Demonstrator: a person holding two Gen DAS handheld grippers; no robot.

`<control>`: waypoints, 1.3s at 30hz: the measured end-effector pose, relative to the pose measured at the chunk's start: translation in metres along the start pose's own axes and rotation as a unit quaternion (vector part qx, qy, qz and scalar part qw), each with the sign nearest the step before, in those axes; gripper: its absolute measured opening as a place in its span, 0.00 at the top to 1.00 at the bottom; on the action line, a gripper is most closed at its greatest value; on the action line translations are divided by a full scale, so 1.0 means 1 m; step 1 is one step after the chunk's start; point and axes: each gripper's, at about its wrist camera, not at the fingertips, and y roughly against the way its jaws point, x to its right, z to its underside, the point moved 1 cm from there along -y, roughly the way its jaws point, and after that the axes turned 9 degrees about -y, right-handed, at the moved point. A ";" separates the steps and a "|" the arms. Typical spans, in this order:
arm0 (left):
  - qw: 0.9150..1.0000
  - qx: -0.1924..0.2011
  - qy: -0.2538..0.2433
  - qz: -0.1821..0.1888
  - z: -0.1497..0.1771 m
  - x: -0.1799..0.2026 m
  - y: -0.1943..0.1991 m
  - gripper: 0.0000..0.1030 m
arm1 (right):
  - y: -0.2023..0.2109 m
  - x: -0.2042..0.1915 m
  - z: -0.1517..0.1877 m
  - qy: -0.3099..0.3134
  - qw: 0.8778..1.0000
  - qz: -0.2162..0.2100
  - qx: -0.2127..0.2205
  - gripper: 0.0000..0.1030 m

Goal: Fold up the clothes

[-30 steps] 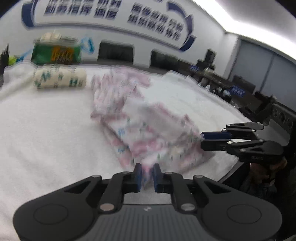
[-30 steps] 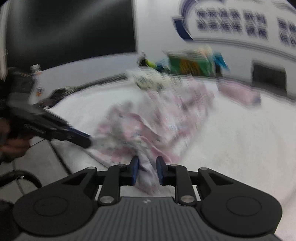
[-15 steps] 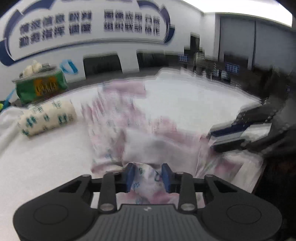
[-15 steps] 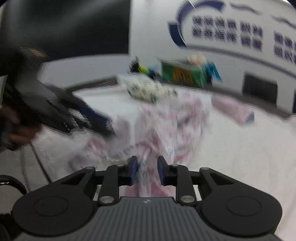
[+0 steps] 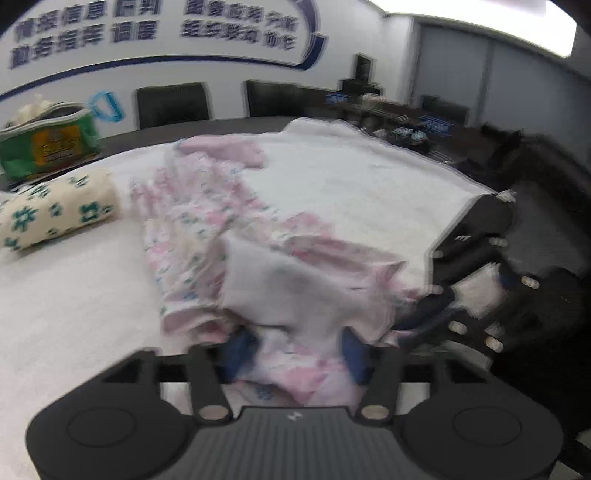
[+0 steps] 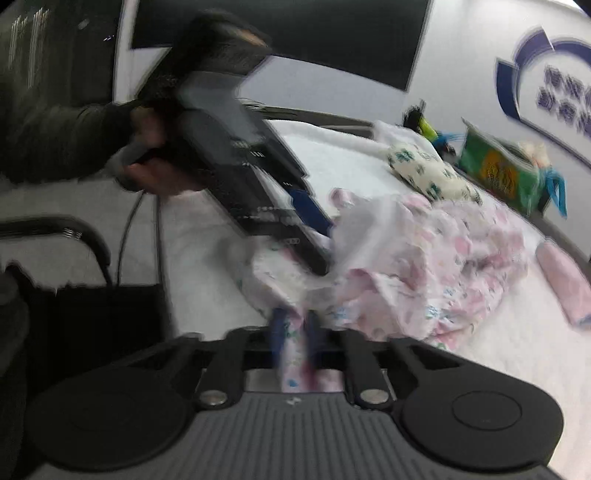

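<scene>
The work surface is a table covered with a white fleecy cloth (image 5: 74, 295), set in a room with a white wall bearing blue lettering (image 5: 155, 26), black chairs (image 5: 171, 103) behind the table, and grey panels at the far side. The pink floral-print garment (image 5: 207, 229) lies crumpled on the cloth, extending forward from both sets of jaws. The left gripper (image 5: 295, 347) has its jaws spread wide, with a fold of the garment lying between the blue pads; the pads do not appear to press it. The right gripper (image 6: 295, 332) has its jaws nearly pressed together, pinching a strip of the same garment between them. Ahead and left of the left jaws rests a cream rolled fabric with green print (image 5: 55, 214), and beyond it stands a green bag with an orange label (image 5: 48, 144). A folded plain pink cloth (image 6: 565, 284) lies ahead and right of the right jaws, well apart from them. Motion blur limits finer detail.
</scene>
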 end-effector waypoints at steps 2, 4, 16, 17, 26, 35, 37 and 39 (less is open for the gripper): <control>0.998 0.049 -0.030 0.021 0.003 -0.001 0.017 0.21 | 0.004 0.012 -0.007 -0.030 0.999 -0.019 0.005 0.96; 0.994 0.084 -0.071 0.013 0.008 0.006 0.029 0.15 | 0.011 0.022 -0.012 -0.064 0.997 -0.046 0.017 0.97; 0.970 0.050 -0.215 -0.099 0.038 0.075 0.012 0.56 | 0.029 0.032 -0.023 -0.139 0.979 -0.151 0.005 0.98; 0.974 0.041 -0.205 -0.086 0.037 0.073 0.012 0.65 | 0.031 0.030 -0.023 -0.144 0.975 -0.167 0.002 0.98; 0.999 0.005 -0.030 0.015 0.025 0.016 0.013 0.88 | 0.086 -0.041 -0.006 -0.019 0.997 -0.016 0.077 0.20; 0.998 0.011 -0.034 0.047 0.015 0.022 0.037 0.90 | 0.020 -0.065 0.016 0.175 0.966 0.163 0.101 0.30; 0.997 0.012 -0.054 0.055 0.016 0.029 0.043 0.90 | 0.012 -0.065 0.014 0.194 0.967 0.137 0.095 0.82; 0.995 0.018 -0.077 0.055 0.020 0.036 0.051 0.88 | 0.008 -0.069 0.011 0.203 0.972 0.089 0.073 0.91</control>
